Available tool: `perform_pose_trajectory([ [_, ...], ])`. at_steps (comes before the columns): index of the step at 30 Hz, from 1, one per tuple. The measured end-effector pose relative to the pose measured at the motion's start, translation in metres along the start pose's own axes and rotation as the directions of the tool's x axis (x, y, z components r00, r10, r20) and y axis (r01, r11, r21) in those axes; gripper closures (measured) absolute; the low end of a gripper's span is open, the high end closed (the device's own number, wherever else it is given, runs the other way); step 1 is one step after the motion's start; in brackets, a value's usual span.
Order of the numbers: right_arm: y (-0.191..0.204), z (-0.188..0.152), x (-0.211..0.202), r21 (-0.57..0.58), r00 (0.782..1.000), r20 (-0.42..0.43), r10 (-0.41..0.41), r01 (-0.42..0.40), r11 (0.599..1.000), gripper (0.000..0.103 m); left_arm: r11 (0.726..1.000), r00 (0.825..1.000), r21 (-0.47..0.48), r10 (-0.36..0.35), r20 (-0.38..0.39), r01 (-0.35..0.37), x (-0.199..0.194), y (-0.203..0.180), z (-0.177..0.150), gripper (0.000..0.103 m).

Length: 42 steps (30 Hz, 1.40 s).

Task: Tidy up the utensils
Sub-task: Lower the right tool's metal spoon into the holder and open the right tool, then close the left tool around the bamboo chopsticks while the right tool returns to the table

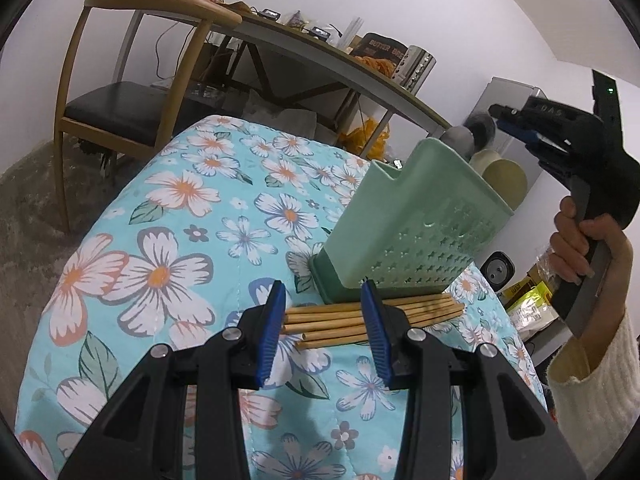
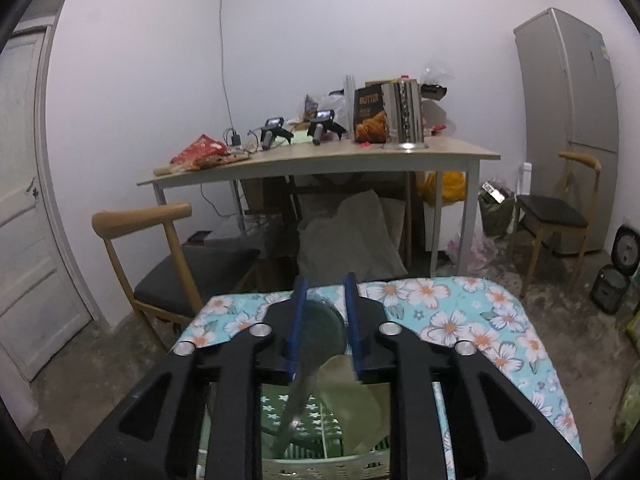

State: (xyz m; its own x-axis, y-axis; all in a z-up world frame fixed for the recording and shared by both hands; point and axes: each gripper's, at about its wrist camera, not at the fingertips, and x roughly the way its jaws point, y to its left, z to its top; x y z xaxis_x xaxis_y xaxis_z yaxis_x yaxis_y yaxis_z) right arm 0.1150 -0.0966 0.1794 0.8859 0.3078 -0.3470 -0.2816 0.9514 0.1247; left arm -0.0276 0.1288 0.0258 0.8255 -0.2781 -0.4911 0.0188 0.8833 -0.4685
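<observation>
A bundle of bamboo chopsticks (image 1: 332, 324) lies crosswise on the floral cloth (image 1: 180, 220), in front of the green utensil holder (image 1: 400, 232). My left gripper (image 1: 323, 286) hovers open over the bundle, its pads not pressing on it. A hand (image 1: 588, 240) holds my right gripper (image 1: 496, 117) above the holder's far side. In the right wrist view the right gripper (image 2: 326, 280) stands slightly open, with a blurred grey spoon (image 2: 322, 328) between its pads, handle down in the holder (image 2: 320, 464). A cream spoon (image 2: 348, 396) stands in there too.
A wooden chair (image 1: 120, 108) stands beyond the cloth's far edge. Behind it is a cluttered table (image 2: 320, 156) with a metal canister (image 2: 404, 116). A fridge (image 2: 568, 120), a second chair (image 2: 556, 208) and a rice cooker (image 2: 612, 288) are at the right.
</observation>
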Motion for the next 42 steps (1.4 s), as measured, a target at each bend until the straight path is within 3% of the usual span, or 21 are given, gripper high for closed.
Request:
perform_pose_trajectory([
  [11,-0.017,0.008,-0.029,0.106,0.998,0.027,0.052,-0.055,0.993,0.078,1.0,1.0,-0.012,0.013,0.003,-0.013,0.0,0.001,0.0,0.065],
  [15,-0.033,-0.004,-0.035,0.132,0.997,-0.001,0.075,-0.074,0.988,0.071,0.999,1.0,-0.034,0.016,0.0,-0.016,0.0,0.006,0.001,0.065],
  [20,-0.069,-0.033,-0.05,0.175,0.999,-0.022,0.027,-0.022,0.984,0.071,0.997,1.0,-0.075,0.009,-0.009,-0.009,0.001,0.013,0.0,0.065],
  [26,-0.13,-0.098,-0.048,0.372,0.991,-0.134,0.022,0.03,0.928,0.069,0.994,1.0,-0.108,-0.013,-0.016,0.011,0.002,0.019,0.0,0.066],
  [29,-0.154,-0.13,-0.023,0.415,0.954,-0.299,-0.005,0.135,0.9,0.067,0.993,0.999,-0.116,-0.023,-0.038,0.019,0.007,0.021,0.0,0.066],
  [30,-0.162,-0.142,-0.014,0.45,0.942,-0.334,0.022,0.139,0.882,0.067,0.992,0.999,-0.122,-0.026,-0.043,0.021,0.008,0.022,0.0,0.066],
  [33,-0.174,-0.168,-0.009,0.551,0.943,-0.315,0.107,0.089,0.83,0.067,0.987,0.998,-0.16,-0.045,-0.051,0.036,0.01,0.028,-0.002,0.066],
  [38,-0.16,-0.175,-0.003,0.482,0.943,-0.317,0.102,0.068,0.874,0.066,0.97,0.99,-0.222,-0.116,-0.083,0.095,0.018,0.037,-0.005,0.066],
  [42,-0.147,-0.172,0.005,0.42,0.929,-0.357,0.094,0.07,0.905,0.063,0.964,0.98,-0.232,-0.158,-0.123,0.126,0.025,0.036,-0.006,0.066],
])
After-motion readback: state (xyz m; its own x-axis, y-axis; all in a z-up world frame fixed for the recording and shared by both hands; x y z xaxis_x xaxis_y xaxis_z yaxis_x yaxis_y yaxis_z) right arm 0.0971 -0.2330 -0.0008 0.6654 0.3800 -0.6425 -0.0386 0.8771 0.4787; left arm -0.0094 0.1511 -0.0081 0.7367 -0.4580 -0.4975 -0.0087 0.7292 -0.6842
